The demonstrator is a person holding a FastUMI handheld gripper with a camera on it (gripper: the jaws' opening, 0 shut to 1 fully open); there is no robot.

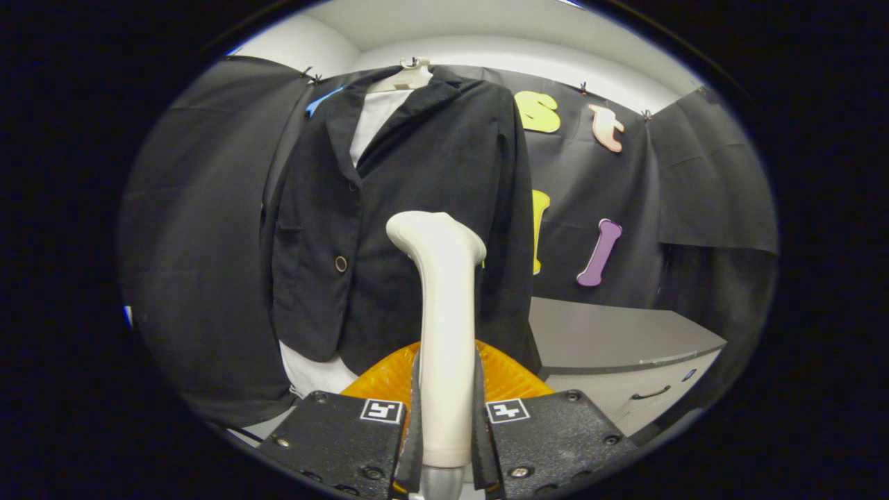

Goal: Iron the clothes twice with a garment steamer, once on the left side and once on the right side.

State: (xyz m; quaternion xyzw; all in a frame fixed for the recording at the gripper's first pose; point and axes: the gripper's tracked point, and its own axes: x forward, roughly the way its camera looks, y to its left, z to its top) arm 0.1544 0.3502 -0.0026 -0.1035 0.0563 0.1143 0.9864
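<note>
The claw (446, 423) grips the garment steamer (444, 319) by its handle, one finger pressed on each side, and the steamer rises upright between them. Its head sits in front of the jacket (389, 208), which hangs on a hanger (410, 75) against the booth wall. A shirt (375, 118) lies inside the jacket. A cabinet (625, 354) stands right of the jacket, beyond the fingers.

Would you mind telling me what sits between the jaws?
In the gripper view, the steamer handle sits clamped between the jaws, with the black jacket hanging beyond.

steamer (444, 326) base hidden behind tongs (446, 430), jacket (396, 215) hem partly covered
</note>
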